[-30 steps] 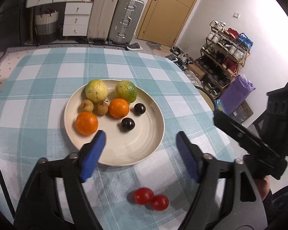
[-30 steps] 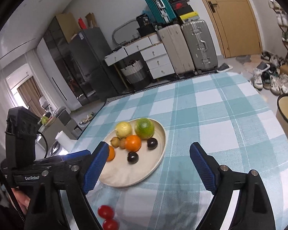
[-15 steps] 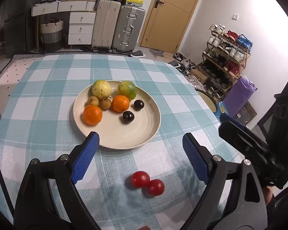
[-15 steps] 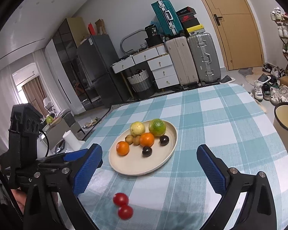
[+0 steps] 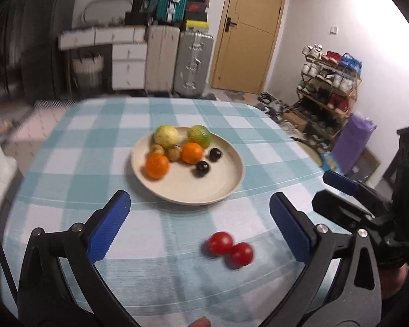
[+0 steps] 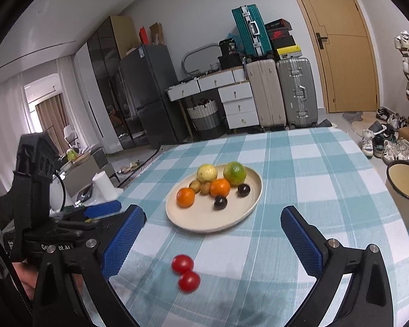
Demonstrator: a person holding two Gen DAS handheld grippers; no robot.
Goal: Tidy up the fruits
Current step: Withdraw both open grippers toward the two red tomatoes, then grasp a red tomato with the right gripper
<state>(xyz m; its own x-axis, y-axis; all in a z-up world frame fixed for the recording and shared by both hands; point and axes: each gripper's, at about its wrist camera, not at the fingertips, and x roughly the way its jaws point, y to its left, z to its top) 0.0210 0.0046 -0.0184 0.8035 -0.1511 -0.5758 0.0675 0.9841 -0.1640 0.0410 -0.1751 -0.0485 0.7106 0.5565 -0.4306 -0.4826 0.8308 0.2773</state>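
Since a second ago both grippers have drawn back from the table, so the plate and the loose fruit sit farther up each view, and both sets of jaws have just been opening, with nothing between them.

Two small round red tomatoes (image 5: pixel 229 248) (image 6: pixel 185 271) lie touching each other on the teal-and-white checked tablecloth (image 5: pixel 95 147), outside the plate. In the left wrist view the pair's long axis runs from ten o'clock to four o'clock. They lie ahead of the left gripper (image 5: pixel 199 224), toward its right finger, at about five o'clock from its centre. From the right gripper (image 6: pixel 212 241) they lie ahead toward its left finger, at about seven o'clock. Which hand is nearer I cannot tell.

At about twelve o'clock beyond the tomatoes is the round cream plate (image 5: pixel 226 185) (image 6: pixel 193 222). It holds two oranges, a yellow fruit, a green fruit, two small brown fruits and two dark round fruits.

Both grippers are spread wide and hold nothing. Judging by the task, the tomatoes are what remains to join the plate.
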